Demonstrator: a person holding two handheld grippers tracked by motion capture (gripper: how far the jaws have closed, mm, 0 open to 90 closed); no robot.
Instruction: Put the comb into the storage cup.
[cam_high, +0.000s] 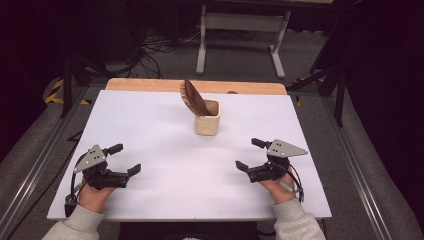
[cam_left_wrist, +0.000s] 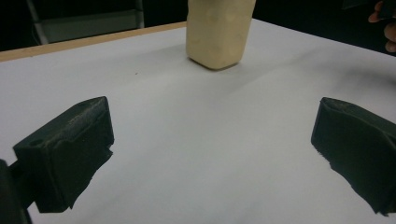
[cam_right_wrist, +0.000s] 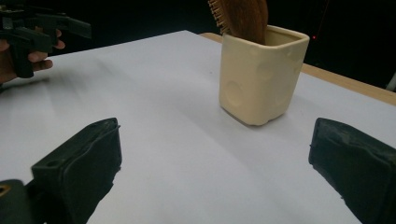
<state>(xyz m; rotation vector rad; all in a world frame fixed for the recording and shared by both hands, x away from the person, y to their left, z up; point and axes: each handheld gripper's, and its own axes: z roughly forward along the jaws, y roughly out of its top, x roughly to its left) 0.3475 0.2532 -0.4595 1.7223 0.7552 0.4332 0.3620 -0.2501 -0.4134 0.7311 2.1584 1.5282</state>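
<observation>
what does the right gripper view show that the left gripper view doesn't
Right gripper view: the brush standing in the cup, its bristles and the cup's open rim, plus the left tool in its hand far off. Left gripper view: the cup's lower body, cut off at the top, and fingertips at the right edge. Both: the cup upright on the white table, framed by wide-open black jaws.

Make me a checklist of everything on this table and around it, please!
Surface: white table top, wooden strip along the far edge.
Job's things: cream cup upright near the far middle; brown hairbrush standing in it, leaning left.
Clutter: nothing seen.
Grippers: left claw and right claw both open, held apart from the cup, nothing in them.
Cables: one trails from each claw; more lie on the floor behind.
Surroundings: dark room, grey floor, white stand legs behind the table.
</observation>
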